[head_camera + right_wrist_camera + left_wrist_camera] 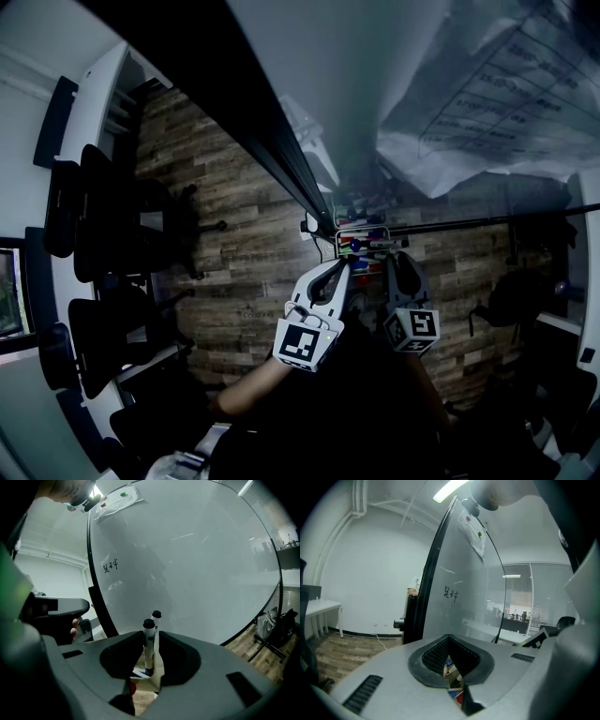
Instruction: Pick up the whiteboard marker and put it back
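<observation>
A whiteboard marker [149, 641] with a black cap stands upright in a small beige box [158, 670], and a second capped marker [156, 623] stands just behind it. My right gripper [151, 667] is open, its jaws on either side of the front marker with a sliver of room on the right. In the head view both grippers sit side by side at the whiteboard's marker shelf [361, 242], left gripper [330, 274] and right gripper [398, 267]. My left gripper [453, 686] is open by a narrow slit with nothing in it; the box's contents [451, 668] show through.
The glass whiteboard [187, 564] rises right behind the box, with handwriting and a taped paper [497, 112] on it. Black office chairs [112, 225] stand on the wood floor at the left. A bag [269, 620] and the board's stand lie at the right.
</observation>
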A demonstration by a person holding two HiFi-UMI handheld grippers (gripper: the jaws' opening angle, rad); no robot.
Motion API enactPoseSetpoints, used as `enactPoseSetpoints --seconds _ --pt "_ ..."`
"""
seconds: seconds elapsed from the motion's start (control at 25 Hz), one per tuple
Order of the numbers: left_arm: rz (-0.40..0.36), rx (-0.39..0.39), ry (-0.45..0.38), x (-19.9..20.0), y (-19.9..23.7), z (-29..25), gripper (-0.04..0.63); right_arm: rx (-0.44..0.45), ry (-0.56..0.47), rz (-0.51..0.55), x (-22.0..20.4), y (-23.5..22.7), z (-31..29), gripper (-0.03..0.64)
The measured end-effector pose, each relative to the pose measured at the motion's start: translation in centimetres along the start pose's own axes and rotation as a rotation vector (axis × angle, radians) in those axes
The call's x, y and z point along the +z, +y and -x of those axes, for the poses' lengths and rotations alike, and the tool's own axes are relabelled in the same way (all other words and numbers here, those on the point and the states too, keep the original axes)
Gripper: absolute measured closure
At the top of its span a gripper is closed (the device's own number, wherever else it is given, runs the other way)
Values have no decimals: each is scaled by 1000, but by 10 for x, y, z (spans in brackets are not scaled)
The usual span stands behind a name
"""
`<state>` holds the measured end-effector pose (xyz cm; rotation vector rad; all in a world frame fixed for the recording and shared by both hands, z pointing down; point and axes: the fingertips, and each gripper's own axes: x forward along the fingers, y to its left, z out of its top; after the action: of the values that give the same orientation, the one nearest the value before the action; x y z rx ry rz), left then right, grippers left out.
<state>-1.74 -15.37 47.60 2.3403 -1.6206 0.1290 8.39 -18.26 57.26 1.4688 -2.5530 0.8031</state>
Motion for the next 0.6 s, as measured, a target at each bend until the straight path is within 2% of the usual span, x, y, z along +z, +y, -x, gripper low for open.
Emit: enactPoseSetpoints --seconds 0.28,0.6 --pt "13 0 -11 2 -3 1 588 4 -5 -1 2 0 1 509" --pt "-11 -7 -17 3 -6 6 588 3 -31 3 7 1 8 502"
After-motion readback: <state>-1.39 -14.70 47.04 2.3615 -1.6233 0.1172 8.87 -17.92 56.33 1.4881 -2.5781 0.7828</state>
